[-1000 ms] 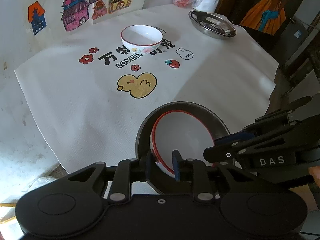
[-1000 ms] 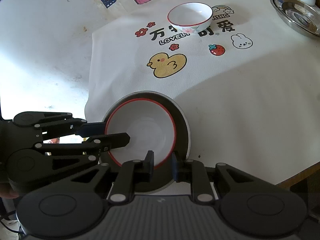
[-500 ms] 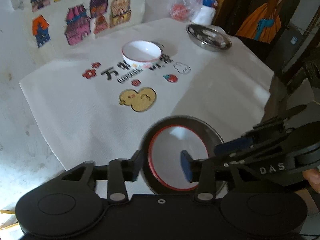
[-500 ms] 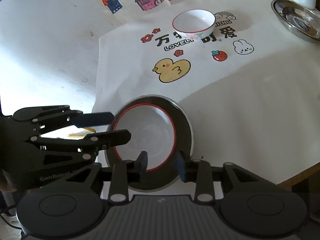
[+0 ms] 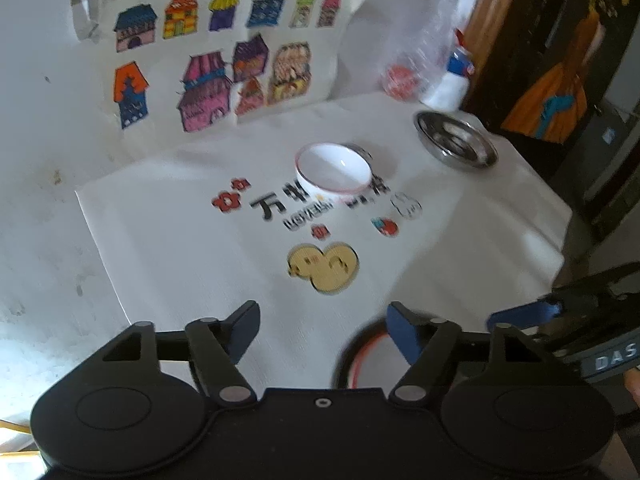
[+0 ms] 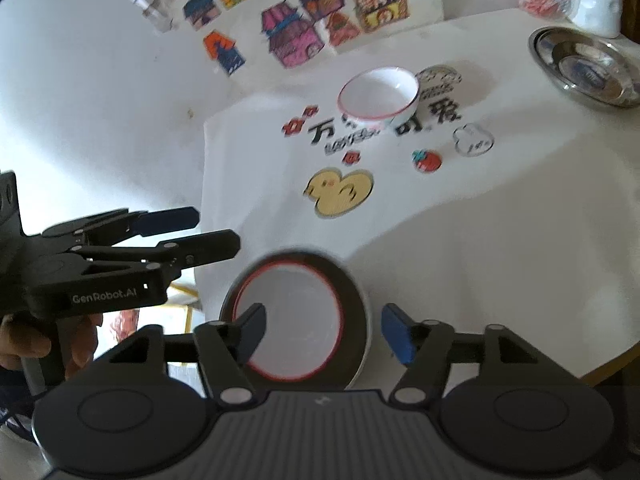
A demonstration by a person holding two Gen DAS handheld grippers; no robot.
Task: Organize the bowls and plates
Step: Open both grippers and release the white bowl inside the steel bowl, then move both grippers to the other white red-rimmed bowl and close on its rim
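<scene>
In the left wrist view, the left gripper (image 5: 322, 330) hangs above the worktop (image 5: 180, 248) with its jaws spread wide and nothing between them. The yellow duck print (image 5: 323, 266) lies just ahead of it. Beyond the duck stands a red-rimmed white bowl (image 5: 334, 170); farther off to the duck's right sits a steel dish (image 5: 456, 144). Nearer than the duck, a dark plate (image 5: 344, 364) with a red-rimmed bowl in it is half hidden behind the right finger.

In the right wrist view, the right gripper (image 6: 323, 334) is likewise released, empty, jaws wide. The dark plate (image 6: 356, 304), nearer than the duck (image 6: 340, 192), carries the second red-rimmed bowl (image 6: 292, 320). The left gripper (image 6: 192, 232) hovers left of the plate, apart from it.
</scene>
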